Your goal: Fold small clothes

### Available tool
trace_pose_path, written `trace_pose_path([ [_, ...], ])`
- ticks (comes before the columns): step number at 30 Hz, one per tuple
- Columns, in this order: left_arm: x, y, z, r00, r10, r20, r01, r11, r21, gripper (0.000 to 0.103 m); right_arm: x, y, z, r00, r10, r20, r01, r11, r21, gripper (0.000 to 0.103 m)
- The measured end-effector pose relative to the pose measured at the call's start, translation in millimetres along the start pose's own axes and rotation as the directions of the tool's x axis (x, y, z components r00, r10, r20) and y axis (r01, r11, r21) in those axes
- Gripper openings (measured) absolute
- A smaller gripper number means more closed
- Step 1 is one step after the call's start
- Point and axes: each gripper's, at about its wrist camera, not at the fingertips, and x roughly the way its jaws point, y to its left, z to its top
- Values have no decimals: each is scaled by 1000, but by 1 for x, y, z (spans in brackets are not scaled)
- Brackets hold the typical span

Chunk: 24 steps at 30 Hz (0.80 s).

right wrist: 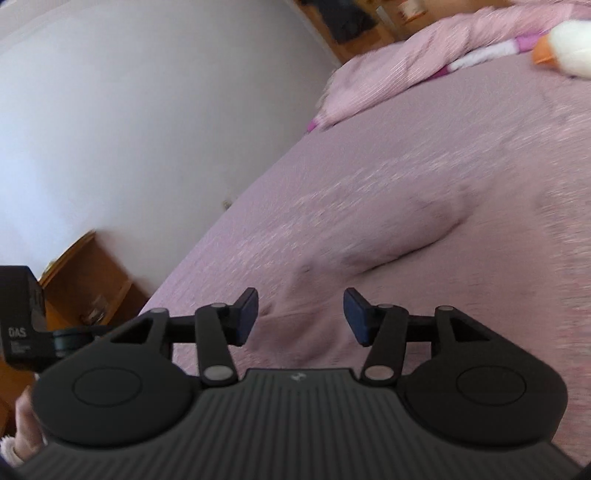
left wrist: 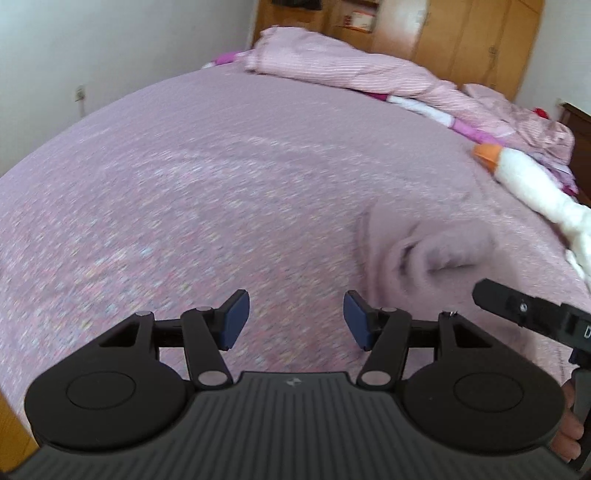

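A small pale pink garment [left wrist: 424, 251] lies crumpled on the pink bedspread [left wrist: 207, 192], to the right of my left gripper [left wrist: 296, 319], which hovers open over bare bedspread with nothing between its blue pads. In the right wrist view the same garment [right wrist: 388, 236] stretches ahead and under my right gripper [right wrist: 300, 317], also open and holding nothing. The right gripper's black body [left wrist: 532, 314] shows at the right edge of the left wrist view. Both views are blurred by motion.
A folded pink striped quilt [left wrist: 332, 59] lies along the far side of the bed. A white plush toy with an orange beak [left wrist: 524, 177] rests at the right. A wooden wardrobe [left wrist: 461, 33] stands behind. A wooden nightstand [right wrist: 85, 280] sits by the white wall.
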Motion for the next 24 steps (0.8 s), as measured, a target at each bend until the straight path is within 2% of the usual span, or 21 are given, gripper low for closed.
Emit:
trace_pose_path([
  [4,9,-26,12,998,-65,-3,65,994,87,65,-21,-19,5,993,-96,63,94,995,32,55],
  [6,16,-40,15,996,-91,-9,91,987,133,70,-29,-29,8,984,-149,93,144,988,54,57],
  [8,27,-54,19,994,-112,-20,114,978,175,72,-33,-38,9,975,-188,119,181,981,71,67],
  [10,37,-69,21,991,-131,-35,135,965,223,72,-34,-46,11,966,-220,133,209,974,88,68],
  [19,91,-124,32,981,-176,-79,193,892,409,72,-40,-77,4,946,-287,148,263,951,164,68],
  [23,120,-133,34,982,-166,-90,188,892,411,70,-37,-88,0,946,-294,135,268,946,182,68],
  [24,124,-131,34,982,-168,-82,187,898,399,61,-34,-90,0,946,-296,132,270,945,184,68],
])
